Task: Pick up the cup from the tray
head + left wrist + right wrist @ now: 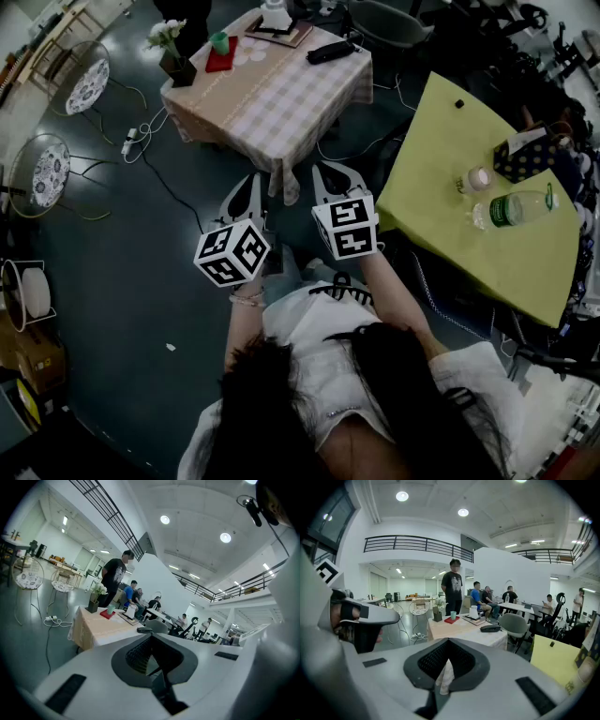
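- Green cup (219, 41) stands upright on the red tray (223, 62), at the far left corner of the checked table (281, 103), just beside the flower vase (178, 67).
- Left gripper (246, 199) hangs short of the table's near edge, jaws together and empty. The cup lies ahead and a touch left, well apart.
- Right gripper (339, 180), likewise closed on nothing, sits farther off, so the left looks the nearer for the reach.

My head view is dim and murky. Both gripper views are brighter, lit by ceiling lamps (401, 496) around twelve o'clock. Fisheye bends the edges, the corners go black, and my left gripper (151, 660) blurs up close.
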### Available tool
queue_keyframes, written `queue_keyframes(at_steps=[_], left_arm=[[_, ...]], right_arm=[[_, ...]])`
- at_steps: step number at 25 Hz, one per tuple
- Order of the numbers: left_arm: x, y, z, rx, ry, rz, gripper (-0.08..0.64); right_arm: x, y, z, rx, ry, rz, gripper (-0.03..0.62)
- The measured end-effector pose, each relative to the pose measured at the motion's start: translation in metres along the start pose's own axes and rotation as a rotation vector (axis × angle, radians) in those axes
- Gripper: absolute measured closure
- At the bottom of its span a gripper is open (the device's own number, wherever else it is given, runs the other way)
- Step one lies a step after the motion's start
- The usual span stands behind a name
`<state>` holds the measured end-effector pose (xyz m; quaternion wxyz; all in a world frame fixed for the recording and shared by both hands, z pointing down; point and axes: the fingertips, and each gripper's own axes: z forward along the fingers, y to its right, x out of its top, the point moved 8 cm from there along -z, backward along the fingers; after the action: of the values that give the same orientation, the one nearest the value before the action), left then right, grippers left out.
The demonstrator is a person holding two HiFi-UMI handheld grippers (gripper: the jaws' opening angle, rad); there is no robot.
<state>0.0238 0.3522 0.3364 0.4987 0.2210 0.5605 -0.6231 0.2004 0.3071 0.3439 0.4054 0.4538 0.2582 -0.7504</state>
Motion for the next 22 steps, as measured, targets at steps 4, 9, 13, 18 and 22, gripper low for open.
queue_keyframes(at_steps=[4,9,13,18,22], left_arm=[[0.003,-0.002,0.000,0.008,0.009,0.003,0.551],[0.003,-0.002,0.000,0.014,0.009,0.007,0.551],[0.004,-0.004,0.001,0.023,0.006,0.013,0.551],[0.012,-0.013,0.009,0.031,0.013,0.012,0.551],[0.023,-0.020,0.025,0.020,0.021,0.019,0.551]], right_arm=[[0.002,-0.002,0.001,0.004,0.005,-0.004,0.581],[0.001,-0.004,0.002,0.017,0.002,-0.007,0.581],[0.004,-0.002,0.006,0.056,0.038,0.038,0.581],[0.016,0.000,0.014,0.132,0.100,0.082,0.472],[0.028,0.003,0.028,0.162,0.124,0.059,0.364]])
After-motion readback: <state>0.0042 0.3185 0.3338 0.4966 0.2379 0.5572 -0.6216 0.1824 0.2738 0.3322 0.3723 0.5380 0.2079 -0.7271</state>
